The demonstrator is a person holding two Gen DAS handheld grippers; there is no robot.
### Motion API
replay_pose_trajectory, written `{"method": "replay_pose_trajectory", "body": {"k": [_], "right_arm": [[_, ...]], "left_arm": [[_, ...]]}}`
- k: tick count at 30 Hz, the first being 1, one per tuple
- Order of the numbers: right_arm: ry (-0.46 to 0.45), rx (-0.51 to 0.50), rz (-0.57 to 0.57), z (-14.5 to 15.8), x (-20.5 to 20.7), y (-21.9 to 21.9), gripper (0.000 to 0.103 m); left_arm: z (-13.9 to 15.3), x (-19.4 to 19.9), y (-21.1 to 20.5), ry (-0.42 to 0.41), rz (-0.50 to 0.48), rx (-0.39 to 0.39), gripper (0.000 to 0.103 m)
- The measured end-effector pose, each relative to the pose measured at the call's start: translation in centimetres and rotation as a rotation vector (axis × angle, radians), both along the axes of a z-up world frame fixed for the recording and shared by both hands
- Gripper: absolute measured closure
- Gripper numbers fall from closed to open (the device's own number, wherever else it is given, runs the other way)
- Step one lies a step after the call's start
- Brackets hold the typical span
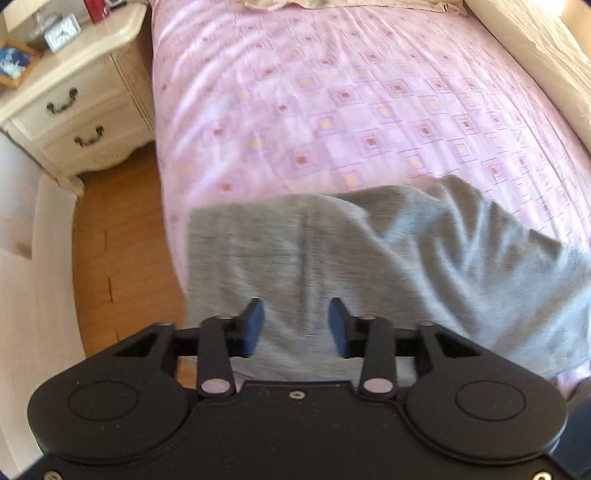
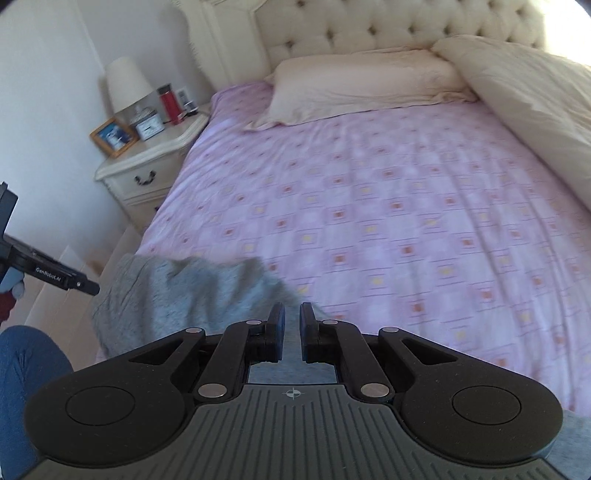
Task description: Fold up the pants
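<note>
Left gripper (image 1: pixel 295 325): nearest item at 6 o'clock of my left view; jaws spread, blue pads apart, nothing between them; grey cloth lies below, and I cannot tell whether the pads touch it.
Right gripper (image 2: pixel 291 332): at 6 o'clock of my right view; jaws nearly pressed together, a thin gap between the pads; I see grey fabric under and behind them, but I cannot tell whether any is pinched.
Pants (image 1: pixel 369 266): grey, bunched on the near end of the bed, from 6 to 3 o'clock in my left view; smoother at the left, creased toward the right.
Step in hand: I judge it an early stage, the cloth not yet squared; I would take a hem or waistband edge rather than mid-fabric, lay it flat, then bring the halves together with edges matched.
Bed sheet (image 2: pixel 406 221): pink, patterned, bare from centre to 12 o'clock; ample room to spread and fold.
Bed edge (image 1: pixel 166 184): runs at 9 o'clock of my left view; wooden floor (image 1: pixel 114 229) beyond; I keep the cloth inboard so it does not slide off.
Nightstand (image 2: pixel 147 173): at 10 o'clock, well apart, with lamp (image 2: pixel 125 83) and small items.
Pillow (image 2: pixel 362 85): at 12 o'clock, farthest, under the headboard (image 2: pixel 399 29).
</note>
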State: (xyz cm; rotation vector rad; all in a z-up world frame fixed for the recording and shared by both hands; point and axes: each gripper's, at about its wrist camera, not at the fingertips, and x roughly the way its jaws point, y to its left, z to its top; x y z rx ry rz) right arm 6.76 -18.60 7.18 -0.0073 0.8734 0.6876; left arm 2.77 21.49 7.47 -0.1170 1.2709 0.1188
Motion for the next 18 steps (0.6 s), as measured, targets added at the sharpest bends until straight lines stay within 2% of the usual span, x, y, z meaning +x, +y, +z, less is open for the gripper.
{"method": "replay_pose_trajectory", "body": {"k": [3,5,10,13,16,18], "right_arm": [[0.020,0.006,0.026,-0.6,-0.2,1.5,0.095],[0.030,0.005,0.036,-1.1,-0.4,2.0,0.095],[0.040,-0.022,0.041,-2.1,-0.4,2.4,0.095],[0.063,-0.017,0.035,-2.7,-0.1,2.4,0.095],[0.063,-0.009,0.089,-2.8,-0.5,3.6,0.094],[0.050,0.001,0.175,-2.7,-1.6,4.8,0.094]], "left_arm": [[-1.0,-0.5,1.5,-0.006,-0.030,0.063,0.049],[-2.7,-0.4,1.8,-0.003,-0.036,0.066,0.049],[-5.3,-1.2,4.6,0.041,-0.010,-0.034,0.049],[-7.3,-1.9,5.6,0.074,0.041,-0.073,0.049],[-8.6,-2.3,6.4,0.085,0.078,-0.154,0.049],[-9.2,-2.3,6.7,0.085,0.102,-0.183,0.047]]}}
